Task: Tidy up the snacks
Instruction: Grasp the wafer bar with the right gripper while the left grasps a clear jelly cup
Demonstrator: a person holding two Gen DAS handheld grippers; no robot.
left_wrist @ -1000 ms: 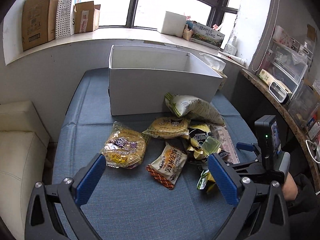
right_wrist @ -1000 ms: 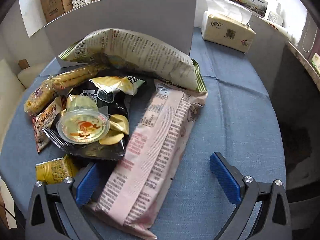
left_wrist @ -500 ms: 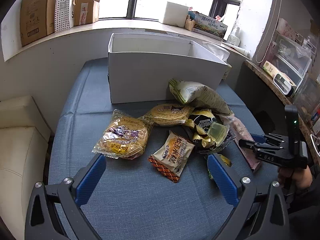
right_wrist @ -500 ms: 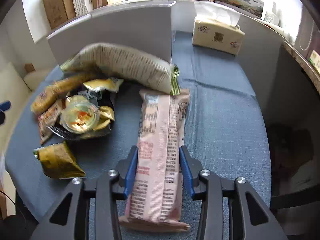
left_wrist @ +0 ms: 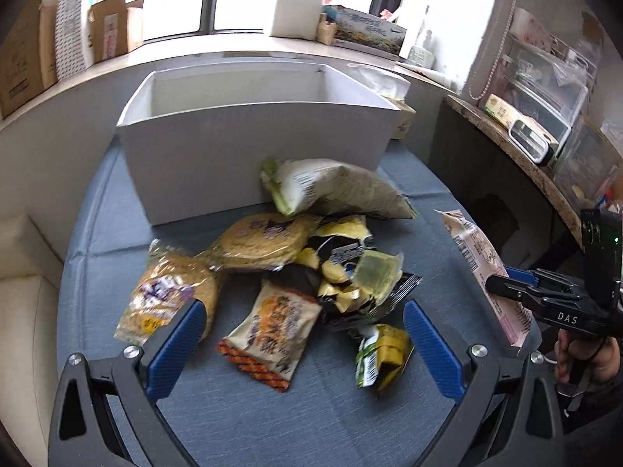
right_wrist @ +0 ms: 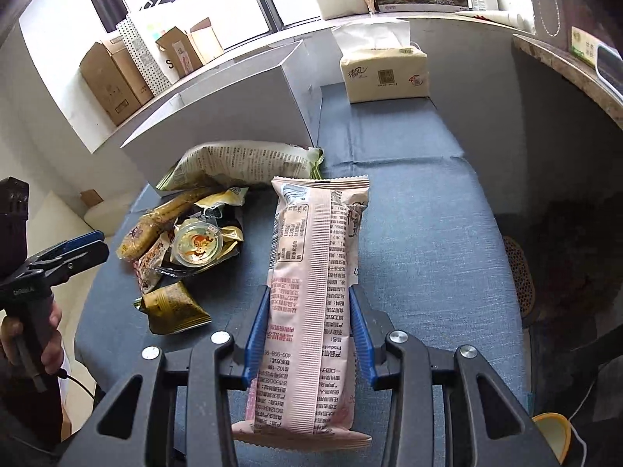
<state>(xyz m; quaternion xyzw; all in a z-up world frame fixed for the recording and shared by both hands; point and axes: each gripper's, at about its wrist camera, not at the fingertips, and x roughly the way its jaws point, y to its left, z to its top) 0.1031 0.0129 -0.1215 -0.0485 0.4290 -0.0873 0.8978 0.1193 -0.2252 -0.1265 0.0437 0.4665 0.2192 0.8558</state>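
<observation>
My right gripper [right_wrist: 309, 330] is shut on a long pink snack packet [right_wrist: 315, 272] and holds it lifted above the blue table; the packet also shows in the left wrist view [left_wrist: 483, 268]. My left gripper [left_wrist: 301, 346] is open and empty, low over the snack pile: an orange-brown packet [left_wrist: 272, 334], a yellow bread bag [left_wrist: 171, 299], a round cake packet [left_wrist: 264, 241], a black tray with a jelly cup [left_wrist: 358, 276], a green-yellow packet [left_wrist: 383, 354] and a large pale bag [left_wrist: 342, 190]. The open white box [left_wrist: 249, 148] stands behind the pile.
A tissue pack [right_wrist: 383, 72] lies at the table's far right corner. Cardboard boxes [right_wrist: 117, 78] stand on the windowsill. A counter with appliances [left_wrist: 537, 136] runs along the right. A cream seat [left_wrist: 23, 311] is at the left.
My right gripper closed on the pink packet and lifted it away from the pile. My left gripper moved closer to the pile and stayed open.
</observation>
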